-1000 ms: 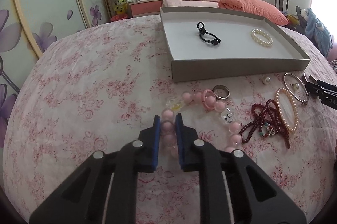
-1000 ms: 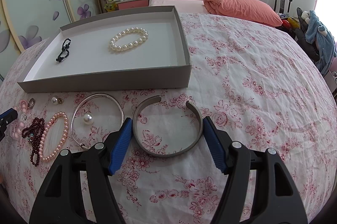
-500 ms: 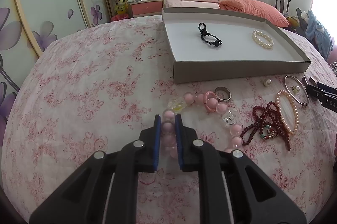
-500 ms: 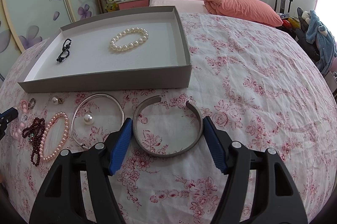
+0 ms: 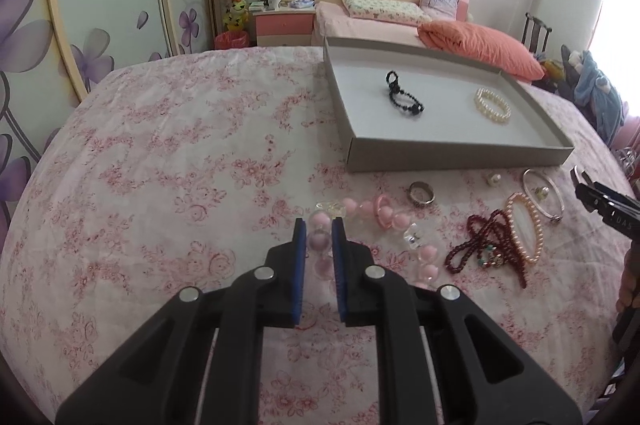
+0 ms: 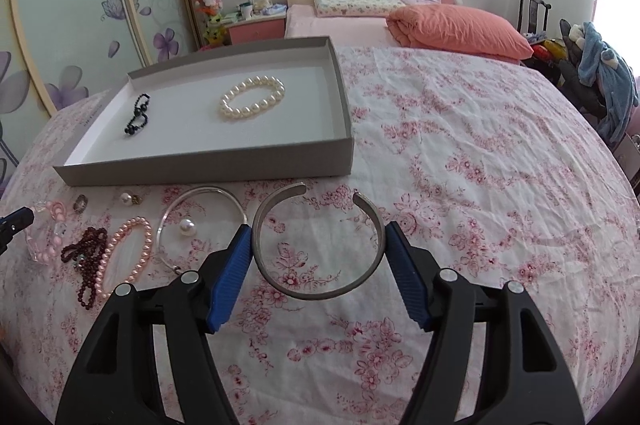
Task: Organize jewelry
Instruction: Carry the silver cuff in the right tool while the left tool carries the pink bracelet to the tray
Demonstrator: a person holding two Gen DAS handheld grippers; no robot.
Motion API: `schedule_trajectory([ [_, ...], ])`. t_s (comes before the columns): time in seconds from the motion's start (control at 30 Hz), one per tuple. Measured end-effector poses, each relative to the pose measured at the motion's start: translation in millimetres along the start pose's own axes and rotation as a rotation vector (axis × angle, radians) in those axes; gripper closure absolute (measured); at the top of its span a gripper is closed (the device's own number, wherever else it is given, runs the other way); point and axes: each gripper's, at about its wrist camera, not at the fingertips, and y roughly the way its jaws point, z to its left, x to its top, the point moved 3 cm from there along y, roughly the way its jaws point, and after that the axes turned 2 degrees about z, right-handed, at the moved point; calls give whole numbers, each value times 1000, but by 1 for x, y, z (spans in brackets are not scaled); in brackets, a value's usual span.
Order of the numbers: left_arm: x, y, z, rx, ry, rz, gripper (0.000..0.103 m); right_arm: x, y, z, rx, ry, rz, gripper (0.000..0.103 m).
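While the left wrist view is looking down its fingers, the left gripper (image 5: 319,231) is pinching the pink bead bracelet (image 5: 378,215) near one end, pads clamped right on a couple of beads. Most of the strand is trailing off to the right on the floral bedspread (image 5: 160,165), close to a small ring (image 5: 421,192) and a dark red bead strand (image 5: 486,245). It's looking light and floppy to me, so I'm guessing it'll dangle and swing when carried, and those round beads could squirt out of a loose pinch. The grey tray (image 5: 440,157) is sitting just beyond, already holding a black bead bracelet (image 5: 402,96) and a white pearl bracelet (image 5: 492,104).

Over in the right wrist view, the right gripper (image 6: 318,245) is straddling the silver cuff bangle (image 6: 316,289), fingers spread wide, one pad at each side. I can't tell whether they're actually pressing it. That one's lying flat on the spread in front of the tray, gap facing the tray. Stiff, smooth metal, probably slippery, so squeezing across its sides seems right.
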Motion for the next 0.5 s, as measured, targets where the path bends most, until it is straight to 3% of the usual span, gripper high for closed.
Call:
schedule_trajectory([
  [0.5,14,-39,-12,-106,-39,-120,90,7,-29,21,29,-63,-108,36],
])
